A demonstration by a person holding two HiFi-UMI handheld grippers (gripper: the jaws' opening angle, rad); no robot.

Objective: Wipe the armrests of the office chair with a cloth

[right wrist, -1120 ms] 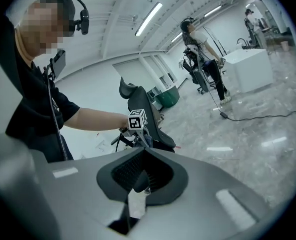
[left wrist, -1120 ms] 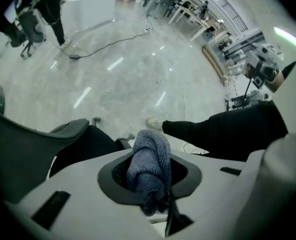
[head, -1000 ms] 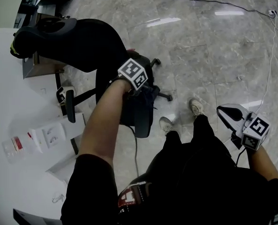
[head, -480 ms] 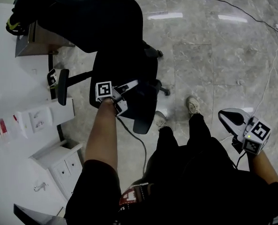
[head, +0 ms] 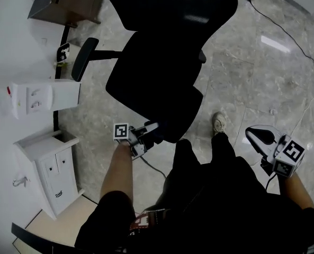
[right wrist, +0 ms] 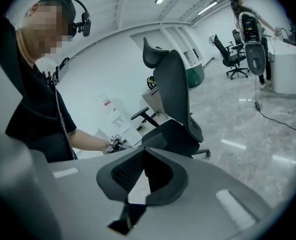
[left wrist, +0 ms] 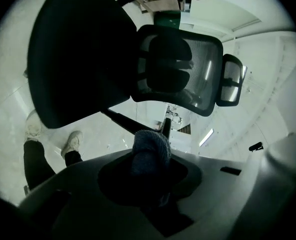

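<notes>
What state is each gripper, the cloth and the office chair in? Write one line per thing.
Left gripper: shut on the cloth.
Cloth: bunched up between the left jaws.
Right gripper: shut, nothing between its jaws.
Office chair: standing upright on the floor.

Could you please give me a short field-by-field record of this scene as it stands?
Left gripper: shut on blue cloth, near the seat of the office chair
Right gripper: shut, empty, held off to the side
Cloth contact: no touch with the chair visible
Armrest: far one in view, apart from both grippers
Floor: pale stone tiles
</notes>
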